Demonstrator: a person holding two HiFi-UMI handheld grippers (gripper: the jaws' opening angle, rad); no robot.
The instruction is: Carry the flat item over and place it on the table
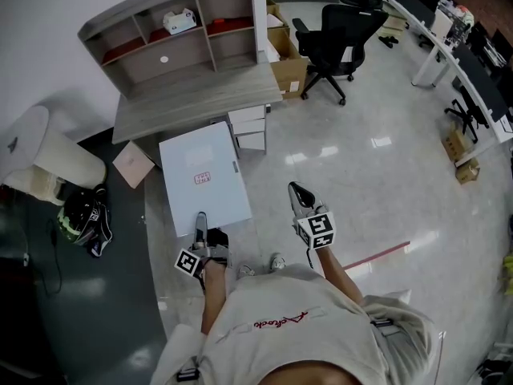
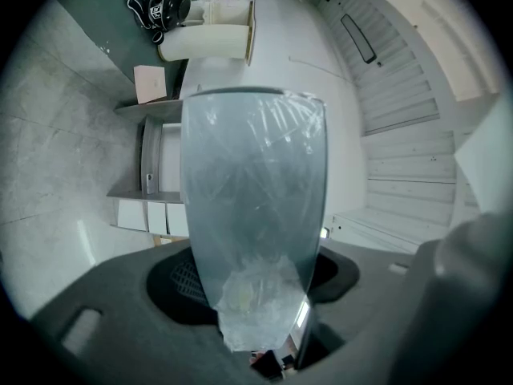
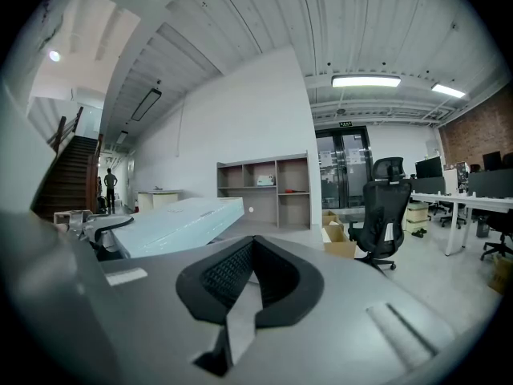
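The flat box (image 1: 204, 175), pale blue and plastic-wrapped, hangs just short of the desk (image 1: 184, 107). The left gripper (image 1: 200, 224) clamps its near edge, likely to carry it level. The right gripper (image 1: 297, 194) rides beside it, jaws together and empty. The box's red label is too small to read.

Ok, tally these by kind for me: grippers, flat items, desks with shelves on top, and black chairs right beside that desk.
Grippers: 2 (left gripper, right gripper)
Flat item: 1
Desk with shelves: 1
Black chair beside it: 1
Total: 5
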